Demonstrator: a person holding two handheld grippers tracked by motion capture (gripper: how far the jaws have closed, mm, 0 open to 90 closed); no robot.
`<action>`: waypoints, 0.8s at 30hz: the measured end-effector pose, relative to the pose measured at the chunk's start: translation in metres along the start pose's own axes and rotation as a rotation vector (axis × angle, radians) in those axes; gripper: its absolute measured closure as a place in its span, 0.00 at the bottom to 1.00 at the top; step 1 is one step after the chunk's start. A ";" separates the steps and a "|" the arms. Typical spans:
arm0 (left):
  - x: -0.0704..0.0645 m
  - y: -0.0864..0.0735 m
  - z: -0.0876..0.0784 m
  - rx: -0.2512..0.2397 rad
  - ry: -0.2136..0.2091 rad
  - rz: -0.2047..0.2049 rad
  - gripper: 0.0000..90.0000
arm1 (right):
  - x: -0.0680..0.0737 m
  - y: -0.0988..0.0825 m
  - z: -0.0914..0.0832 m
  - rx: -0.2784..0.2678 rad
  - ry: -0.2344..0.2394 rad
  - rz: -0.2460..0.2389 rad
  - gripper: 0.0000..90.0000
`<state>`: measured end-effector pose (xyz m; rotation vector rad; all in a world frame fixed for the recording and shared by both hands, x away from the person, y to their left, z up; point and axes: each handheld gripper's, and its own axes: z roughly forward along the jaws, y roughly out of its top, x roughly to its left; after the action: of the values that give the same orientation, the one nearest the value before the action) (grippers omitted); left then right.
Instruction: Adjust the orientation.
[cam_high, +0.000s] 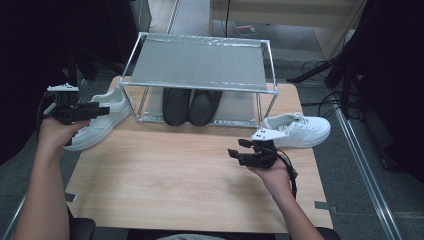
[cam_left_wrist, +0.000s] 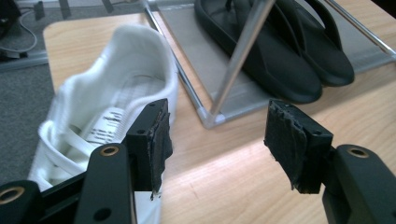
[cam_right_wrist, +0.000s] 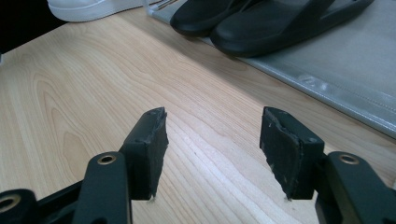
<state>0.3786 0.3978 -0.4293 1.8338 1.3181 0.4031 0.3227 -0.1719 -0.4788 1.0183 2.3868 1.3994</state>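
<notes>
The white lace-up leather sneaker (cam_high: 97, 123) lies at the left edge of the light wooden worktop (cam_high: 175, 175), just beside the left leg of the silver metal two-tier shoe rack (cam_high: 200, 65). Its long axis runs diagonally, toe toward the near-left corner, heel toward the rack. The left gripper (cam_high: 102, 110) hangs over this sneaker with jaws apart and nothing between them; in the left gripper view one pad (cam_left_wrist: 159, 140) stands in front of the sneaker's opening (cam_left_wrist: 126, 93). A second white sneaker (cam_high: 300, 131) lies right of the rack, long axis across the worktop, toe pointing right. The right gripper (cam_high: 237, 149) hovers near it over bare wood, jaws apart and empty. A pair of black slip-on sandals (cam_high: 191, 106) occupies the rack's lower shelf, toes toward the person.
</notes>
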 end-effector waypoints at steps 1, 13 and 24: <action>0.002 0.001 0.001 -0.001 0.017 0.003 0.46 | 0.000 -0.001 -0.001 0.000 -0.002 0.004 0.48; 0.025 0.005 0.028 0.045 0.076 0.006 0.50 | -0.002 -0.015 -0.018 0.003 -0.059 0.040 0.48; 0.034 -0.007 0.060 0.161 0.095 0.003 0.56 | -0.003 -0.021 -0.027 -0.001 -0.085 0.055 0.49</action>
<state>0.4281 0.4035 -0.4780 1.9705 1.4488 0.3991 0.3021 -0.1999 -0.4824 1.1276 2.3143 1.3460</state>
